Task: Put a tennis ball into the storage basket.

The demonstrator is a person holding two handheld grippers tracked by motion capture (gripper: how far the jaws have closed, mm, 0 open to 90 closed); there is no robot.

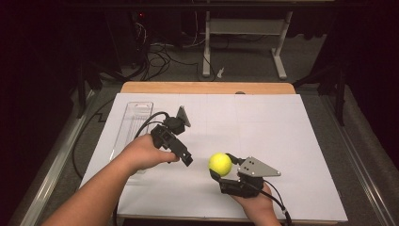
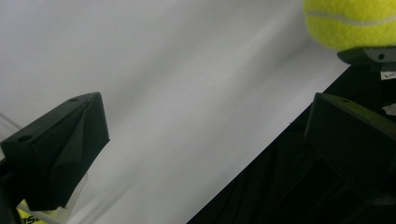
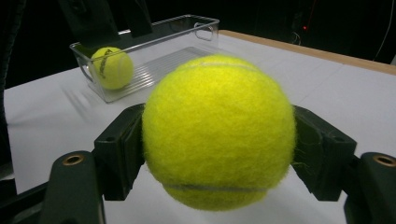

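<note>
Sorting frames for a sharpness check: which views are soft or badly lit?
High view: white table evenly lit, surroundings dark. Left gripper view: jaws and tennis ball soft, table glary. Right gripper view: held ball fuzzy up close, clear bin with second ball slightly blurred.

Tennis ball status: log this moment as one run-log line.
right gripper: shut on tennis ball | left gripper: open, holding nothing | second ball: in clear bin
</note>
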